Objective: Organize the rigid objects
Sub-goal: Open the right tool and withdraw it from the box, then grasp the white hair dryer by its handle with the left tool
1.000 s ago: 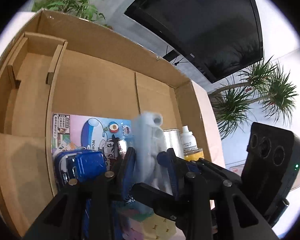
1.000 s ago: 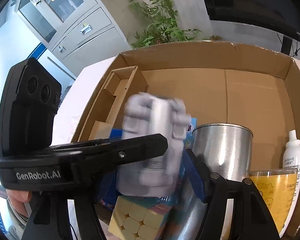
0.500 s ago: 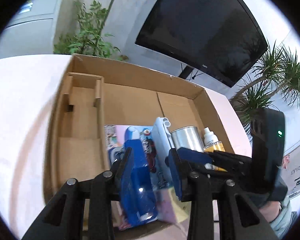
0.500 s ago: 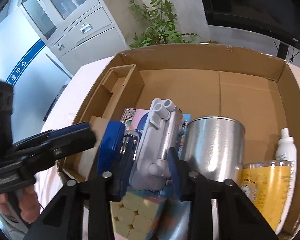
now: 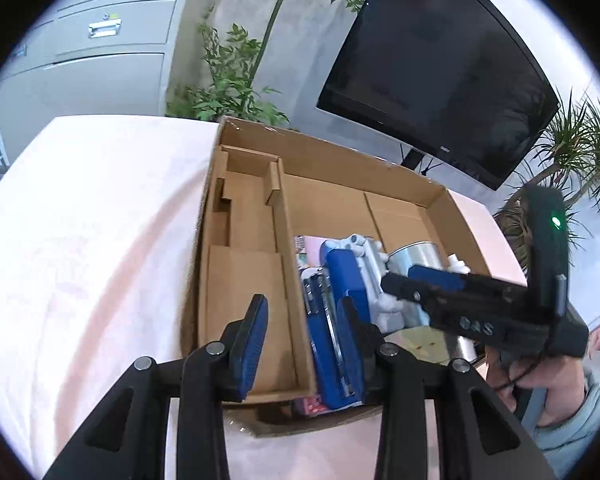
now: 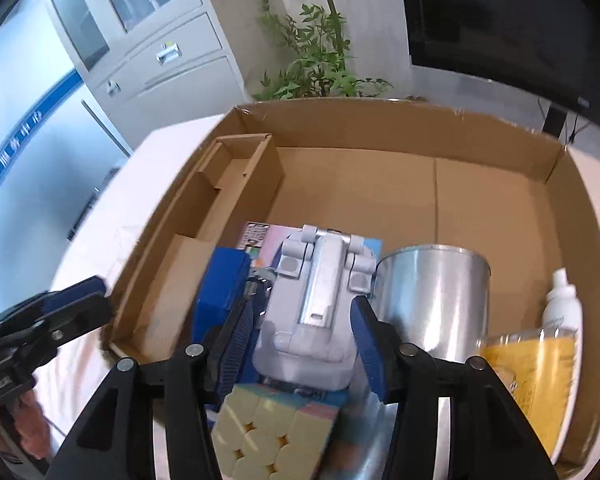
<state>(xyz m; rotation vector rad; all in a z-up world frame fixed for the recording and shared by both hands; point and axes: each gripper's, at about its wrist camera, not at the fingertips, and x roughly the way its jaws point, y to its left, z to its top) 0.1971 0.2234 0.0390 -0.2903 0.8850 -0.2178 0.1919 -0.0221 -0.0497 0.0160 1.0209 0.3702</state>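
Observation:
An open cardboard box sits on a pink-white table. Inside lie a grey plastic device, a blue stapler-like object, a metal can, a pastel puzzle cube, a white bottle and a yellow-labelled container. My right gripper has its jaws around the grey device, which rests in the box. My left gripper is open and empty, above the box's near wall. The right gripper also shows in the left wrist view.
A cardboard divider forms narrow compartments on the box's left side. A colourful printed card lies under the objects. A TV, plants and grey cabinets stand behind. The table spreads to the left.
My left gripper has let go of the grey device, opened and pulled back up and left out of the box. The grey device now rests in the box between my right gripper's jaws.

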